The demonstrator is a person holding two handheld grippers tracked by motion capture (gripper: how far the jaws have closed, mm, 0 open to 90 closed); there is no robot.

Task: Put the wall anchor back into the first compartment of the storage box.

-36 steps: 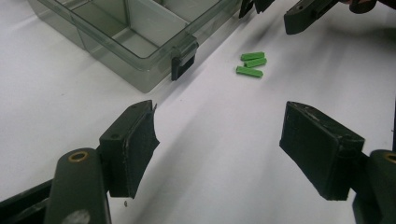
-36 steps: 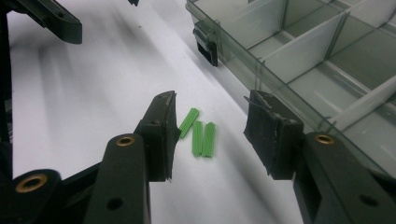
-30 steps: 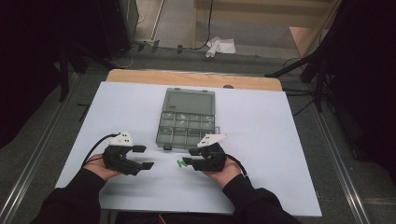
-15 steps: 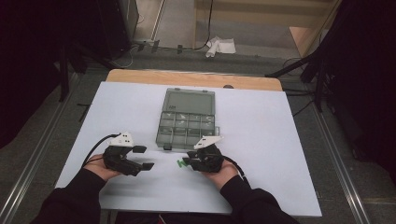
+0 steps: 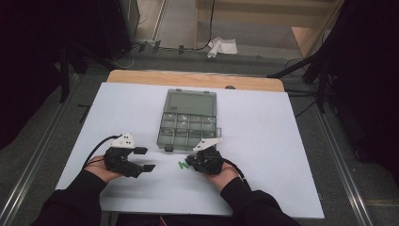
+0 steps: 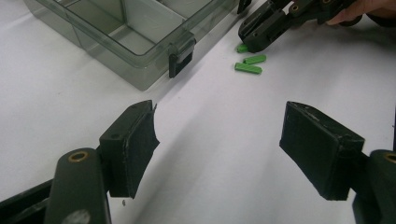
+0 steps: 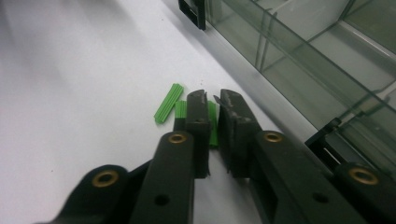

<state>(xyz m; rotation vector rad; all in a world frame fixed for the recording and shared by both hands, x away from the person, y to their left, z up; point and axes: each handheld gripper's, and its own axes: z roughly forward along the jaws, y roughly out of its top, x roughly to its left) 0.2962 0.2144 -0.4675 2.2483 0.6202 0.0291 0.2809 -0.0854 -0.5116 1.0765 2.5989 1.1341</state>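
Three small green ribbed pieces lie on the white table in front of a clear compartment box (image 5: 163, 136). My right gripper (image 7: 212, 100) is down on them, and its jaws have just been closing. They now pinch one green piece (image 7: 213, 127) between the pads. A second green piece (image 7: 168, 102) lies free just to the left, and a third (image 7: 180, 108) is partly hidden behind the left jaw. In the left gripper view the right gripper (image 6: 250, 42) sits over the green pieces (image 6: 248, 68). My left gripper (image 6: 219, 154) rests open on the table with nothing between its jaws.
The clear box (image 6: 140, 70) has several compartments and a black latch (image 6: 180, 58); its lid (image 5: 190, 102) lies open on the far side. The white table sheet (image 5: 291, 155) stretches to both sides. A wooden edge (image 5: 197, 80) runs along the back.
The right gripper has edged slightly left onto the green pieces. The left gripper and the box have stayed where they were.
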